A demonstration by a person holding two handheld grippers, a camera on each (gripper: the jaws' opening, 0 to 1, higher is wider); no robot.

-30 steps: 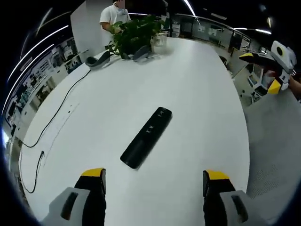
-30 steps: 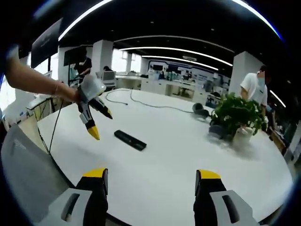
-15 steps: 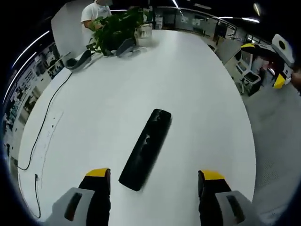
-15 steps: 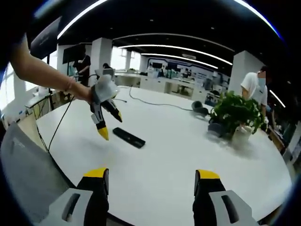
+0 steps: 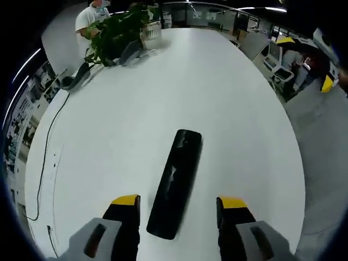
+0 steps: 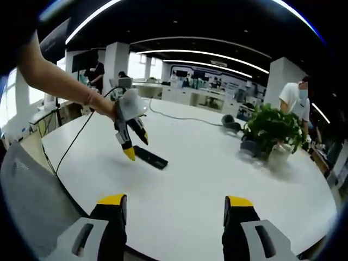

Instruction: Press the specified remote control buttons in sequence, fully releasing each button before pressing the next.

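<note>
Your left gripper (image 5: 178, 202) has its jaws spread wide and empty, straddling the near end of the remote control (image 5: 175, 181) in the left gripper view. The remote lies flat on the white table (image 5: 239, 109), running from about 6 o'clock up toward 12, its far end pointing at the plant. It looks like a slim, rigid, light plastic bar, likely to skate on the smooth top, so press straight down on a button with one jaw tip rather than pinching; if you must steady it, take the long edges near the middle. At 11 o'clock sit a potted plant (image 5: 117, 32) and a dark headset (image 5: 75, 78), well apart from the remote; a cable (image 5: 44, 157) trails at 9 o'clock. Nothing blocks your approach.

In the right gripper view, your right gripper (image 6: 173, 209) hangs wide apart and empty over the near table edge. At 10 o'clock the left gripper (image 6: 134, 147) hovers just above the remote control (image 6: 150, 157). The plant (image 6: 270, 133) stands at 2 o'clock, with a person (image 6: 294, 103) behind it.
</note>
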